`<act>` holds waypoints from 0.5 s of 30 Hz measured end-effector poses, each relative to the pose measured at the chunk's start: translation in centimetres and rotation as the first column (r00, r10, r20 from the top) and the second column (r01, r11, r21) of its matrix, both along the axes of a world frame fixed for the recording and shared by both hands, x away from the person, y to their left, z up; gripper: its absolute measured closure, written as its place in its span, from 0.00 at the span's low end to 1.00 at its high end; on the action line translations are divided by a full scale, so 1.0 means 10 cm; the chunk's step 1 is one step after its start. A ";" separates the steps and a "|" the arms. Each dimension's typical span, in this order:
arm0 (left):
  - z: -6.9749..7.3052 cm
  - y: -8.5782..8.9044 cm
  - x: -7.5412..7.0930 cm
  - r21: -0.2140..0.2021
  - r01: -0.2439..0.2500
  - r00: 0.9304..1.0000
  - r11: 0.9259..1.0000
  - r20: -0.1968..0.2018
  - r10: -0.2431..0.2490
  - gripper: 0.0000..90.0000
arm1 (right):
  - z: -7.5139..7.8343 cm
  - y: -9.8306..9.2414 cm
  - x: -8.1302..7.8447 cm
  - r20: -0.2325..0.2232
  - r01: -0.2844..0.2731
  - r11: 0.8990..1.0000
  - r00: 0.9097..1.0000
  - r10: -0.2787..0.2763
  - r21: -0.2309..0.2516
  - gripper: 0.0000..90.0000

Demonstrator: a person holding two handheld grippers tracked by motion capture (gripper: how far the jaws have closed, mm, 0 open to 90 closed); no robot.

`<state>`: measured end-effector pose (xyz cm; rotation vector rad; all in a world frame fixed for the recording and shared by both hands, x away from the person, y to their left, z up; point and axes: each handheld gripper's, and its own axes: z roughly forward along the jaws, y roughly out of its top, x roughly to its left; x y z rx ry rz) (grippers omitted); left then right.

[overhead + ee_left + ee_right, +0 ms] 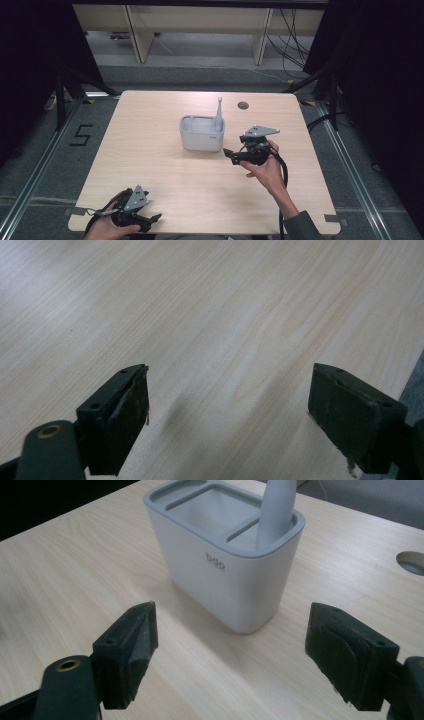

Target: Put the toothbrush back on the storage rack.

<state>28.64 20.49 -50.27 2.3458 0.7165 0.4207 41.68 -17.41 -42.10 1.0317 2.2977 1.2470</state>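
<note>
Left gripper (150, 220): item at 7 o'clock on the table (150, 150), right at its near edge, held low in the person's left hand (107, 229); jaws spread wide with nothing between them, bare wood grain beneath in the left gripper view. Right gripper (227, 152): held in the right hand (267, 167) at about 4 o'clock from the caddy, jaws likewise wide apart and empty, pointed toward the caddy's near right corner and just short of it. Caddy (225, 565): white rectangular holder with a grey rim divided into compartments, standing upright near table centre, slightly toward 12 o'clock. Brush handle (275, 512): grey, slim, standing upright in the narrow end compartment on the right gripper's side, rising well above the rim; its lower end is hidden inside. Cable port (243, 105): round opening in the tabletop at 1 o'clock from the caddy. Step in hand, as judged: a reach for the handle. Handling note: raise the right gripper above the rim, centre the open jaws on either side of the stem, close squarely, lift straight up so the light caddy does not tip or drag; the idle left gripper could steady the caddy wall.
</note>
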 end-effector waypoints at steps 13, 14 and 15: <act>0.00 0.01 0.01 -0.003 0.000 1.000 1.000 0.000 0.000 0.18 | -0.04 0.00 -0.18 -0.041 -0.014 1.000 0.999 0.015 0.026 0.23; 0.00 0.01 0.01 -0.008 -0.002 1.000 1.000 0.000 0.002 0.18 | -0.06 -0.01 -0.18 -0.012 -0.029 0.999 0.999 0.029 0.023 0.23; 0.00 0.01 0.01 -0.006 -0.002 1.000 1.000 0.000 0.002 0.18 | -0.06 -0.02 -0.20 -0.021 -0.025 0.999 0.999 0.025 0.022 0.22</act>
